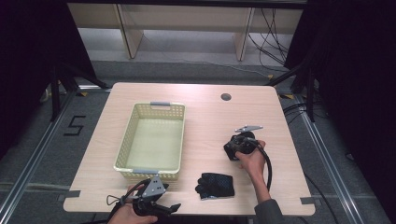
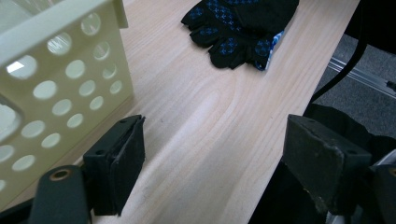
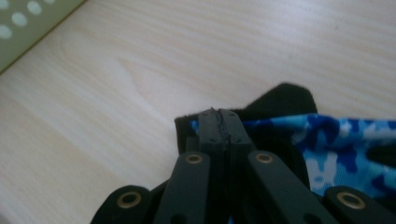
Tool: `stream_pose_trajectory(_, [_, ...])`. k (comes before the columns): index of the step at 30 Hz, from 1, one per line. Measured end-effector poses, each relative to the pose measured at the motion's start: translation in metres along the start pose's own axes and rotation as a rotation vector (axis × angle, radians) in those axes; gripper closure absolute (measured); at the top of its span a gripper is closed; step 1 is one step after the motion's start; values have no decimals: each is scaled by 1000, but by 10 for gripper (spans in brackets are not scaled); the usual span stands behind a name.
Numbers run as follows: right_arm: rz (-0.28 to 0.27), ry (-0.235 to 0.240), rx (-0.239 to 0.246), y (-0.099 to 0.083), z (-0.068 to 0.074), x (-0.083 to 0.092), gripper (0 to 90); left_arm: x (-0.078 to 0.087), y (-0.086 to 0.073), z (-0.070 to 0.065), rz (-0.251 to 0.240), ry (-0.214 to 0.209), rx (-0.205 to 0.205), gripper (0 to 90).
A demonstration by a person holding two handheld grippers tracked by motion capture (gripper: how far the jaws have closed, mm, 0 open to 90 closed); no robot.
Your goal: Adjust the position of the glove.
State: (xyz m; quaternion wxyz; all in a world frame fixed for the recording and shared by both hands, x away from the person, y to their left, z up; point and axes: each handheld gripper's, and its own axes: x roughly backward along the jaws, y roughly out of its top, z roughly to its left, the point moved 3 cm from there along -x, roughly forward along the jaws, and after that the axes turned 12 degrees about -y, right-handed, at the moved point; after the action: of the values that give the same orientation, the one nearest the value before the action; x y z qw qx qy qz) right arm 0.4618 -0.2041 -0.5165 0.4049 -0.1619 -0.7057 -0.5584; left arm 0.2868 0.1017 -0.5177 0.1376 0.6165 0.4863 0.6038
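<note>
My left gripper [image 2: 215, 140] hovers at the near edge of the counter [image 1: 210, 116], jaws apart and empty, the basket [image 2: 60, 70] alongside. The glove [image 1: 215, 185] lies ahead to its right. Farther off, my right gripper [image 3: 219, 122] is pressed together, its tips at the glove's cuff.

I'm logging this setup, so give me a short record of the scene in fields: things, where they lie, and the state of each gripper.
table: light wood
basket: cream, perforated, nothing inside, left of centre
glove: black, blue dots, flat on the table near the front edge
left gripper: open, nothing between the jaws, beside the basket's near wall
right gripper: shut
cloth: blue camouflage with black edge, at the right gripper's tips; unclear whether it is pinched
</note>
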Motion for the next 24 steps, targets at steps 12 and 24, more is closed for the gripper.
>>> stream_pose_trajectory(12, [51,40,70,-29,10,25,900,-1,-3,-2,28,-5,-8,217])
stream_pose_trajectory(24, [93,12,14,-45,-22,33,900,-1,-2,-3,30,-16,-20,219])
